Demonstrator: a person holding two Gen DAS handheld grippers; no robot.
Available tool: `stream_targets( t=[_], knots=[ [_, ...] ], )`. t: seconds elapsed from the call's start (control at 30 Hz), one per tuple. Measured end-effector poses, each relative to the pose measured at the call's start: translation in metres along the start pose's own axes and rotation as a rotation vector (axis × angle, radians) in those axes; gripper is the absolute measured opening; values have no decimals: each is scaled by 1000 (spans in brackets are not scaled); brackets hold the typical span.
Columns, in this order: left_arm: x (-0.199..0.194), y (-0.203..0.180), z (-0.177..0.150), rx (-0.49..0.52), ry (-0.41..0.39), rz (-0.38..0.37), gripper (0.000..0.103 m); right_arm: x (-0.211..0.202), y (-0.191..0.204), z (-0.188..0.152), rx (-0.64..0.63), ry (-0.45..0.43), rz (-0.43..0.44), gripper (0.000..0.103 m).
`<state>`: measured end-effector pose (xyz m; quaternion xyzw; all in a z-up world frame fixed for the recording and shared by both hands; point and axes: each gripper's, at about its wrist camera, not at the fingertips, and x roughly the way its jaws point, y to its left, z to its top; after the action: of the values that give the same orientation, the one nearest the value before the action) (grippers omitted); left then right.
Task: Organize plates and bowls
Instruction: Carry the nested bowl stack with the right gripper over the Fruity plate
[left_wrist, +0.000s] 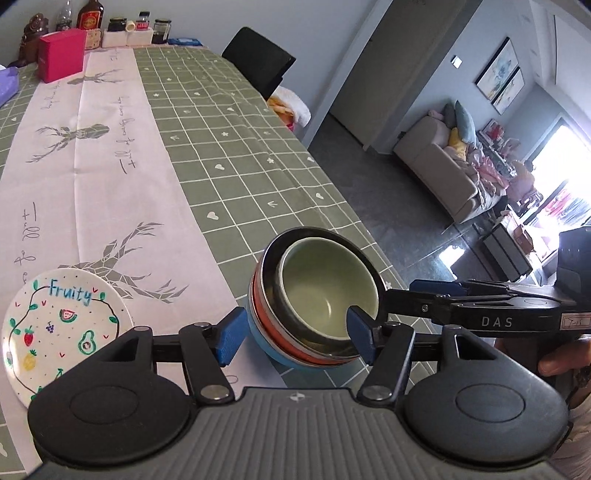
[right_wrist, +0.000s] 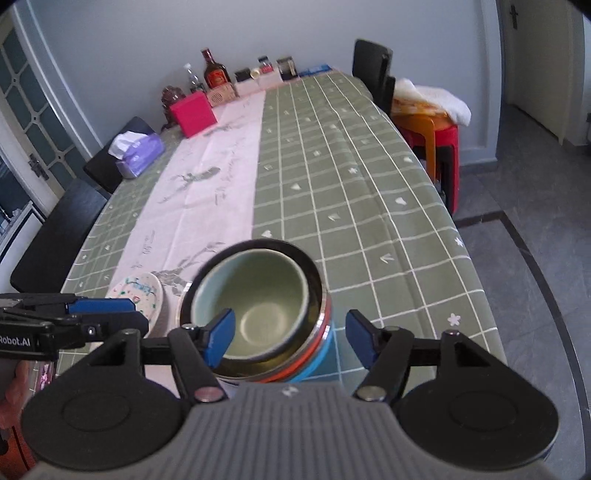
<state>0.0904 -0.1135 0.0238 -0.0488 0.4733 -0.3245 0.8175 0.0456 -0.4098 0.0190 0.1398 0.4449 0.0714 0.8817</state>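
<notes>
A stack of bowls stands on the table: a pale green bowl (left_wrist: 328, 291) nested in a steel bowl (left_wrist: 267, 266), over an orange one and a blue one (left_wrist: 260, 338). My left gripper (left_wrist: 295, 338) is open, its jaws on either side of the stack's near left rim, one pad inside the green bowl. My right gripper (right_wrist: 290, 341) is open, straddling the stack's right rim, left pad inside the green bowl (right_wrist: 258, 295). A white "Fruity" plate (left_wrist: 61, 328) lies to the left of the stack, also in the right wrist view (right_wrist: 142, 297).
The long table has a green checked cloth (left_wrist: 236, 147) and a pink runner. At its far end stand bottles, jars, a pink box (left_wrist: 61, 55) and a tissue pack (right_wrist: 138, 153). Black chairs (right_wrist: 55, 236) and red stools (right_wrist: 439, 147) flank the table.
</notes>
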Motion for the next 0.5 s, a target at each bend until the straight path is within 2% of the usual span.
stream_targets(
  t=[0.23,0.4,0.5],
  knots=[
    [32,9,27,-31,126,13,72,40,-21,14,127,197,44,74],
    [61,12,38,14,301,20,72,62,-24,24,170,310,67,74],
    [74,16,41,17,363,9,72,71,-22,28,163,352,57,73]
  ],
)
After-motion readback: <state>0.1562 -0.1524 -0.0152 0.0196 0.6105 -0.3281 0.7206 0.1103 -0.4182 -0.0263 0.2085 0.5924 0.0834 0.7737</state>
